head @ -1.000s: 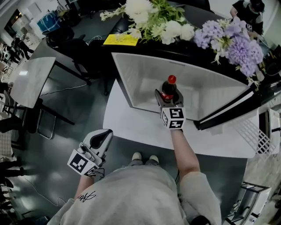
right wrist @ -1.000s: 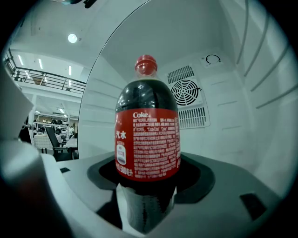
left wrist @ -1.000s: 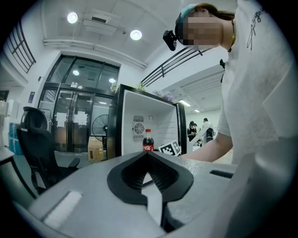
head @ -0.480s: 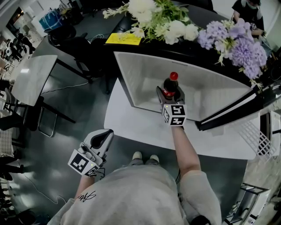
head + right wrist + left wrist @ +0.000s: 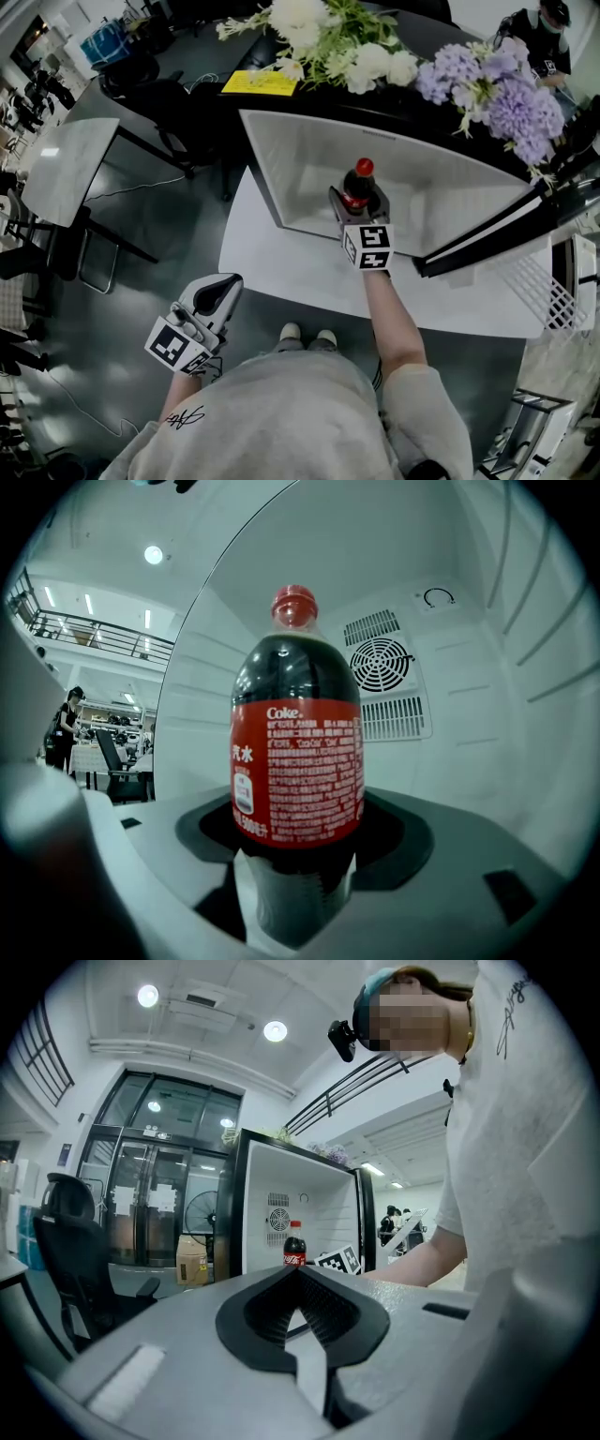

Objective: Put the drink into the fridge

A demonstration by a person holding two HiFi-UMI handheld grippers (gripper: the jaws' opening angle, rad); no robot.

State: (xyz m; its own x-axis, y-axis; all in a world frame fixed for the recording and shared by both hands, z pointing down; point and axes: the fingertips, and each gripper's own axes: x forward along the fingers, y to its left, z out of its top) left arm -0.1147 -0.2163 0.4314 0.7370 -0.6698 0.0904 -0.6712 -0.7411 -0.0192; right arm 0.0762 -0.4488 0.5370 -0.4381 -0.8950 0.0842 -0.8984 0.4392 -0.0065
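Observation:
A dark cola bottle (image 5: pixel 357 186) with a red cap and red label stands upright inside the open white fridge (image 5: pixel 300 169). My right gripper (image 5: pixel 356 208) is shut on the bottle's lower body, arm stretched forward into the fridge. In the right gripper view the bottle (image 5: pixel 298 752) fills the middle between the jaws of the right gripper (image 5: pixel 295 855), with the fridge's back wall behind it. My left gripper (image 5: pixel 225 283) hangs low at my left side, shut and holding nothing. From the left gripper (image 5: pixel 297 1269) I see the fridge (image 5: pixel 258 1204) and the bottle (image 5: pixel 294 1246) sideways.
White and purple flowers (image 5: pixel 375 47) lie on the fridge's black top. The fridge door (image 5: pixel 487 234) stands open to the right. A round fan vent (image 5: pixel 384 663) sits in the back wall. A pale table (image 5: pixel 66 169) and chairs stand to the left.
Hardly anything differs: the right gripper stays shut on the bottle inside the fridge, shifting only slightly. The left gripper has not moved.

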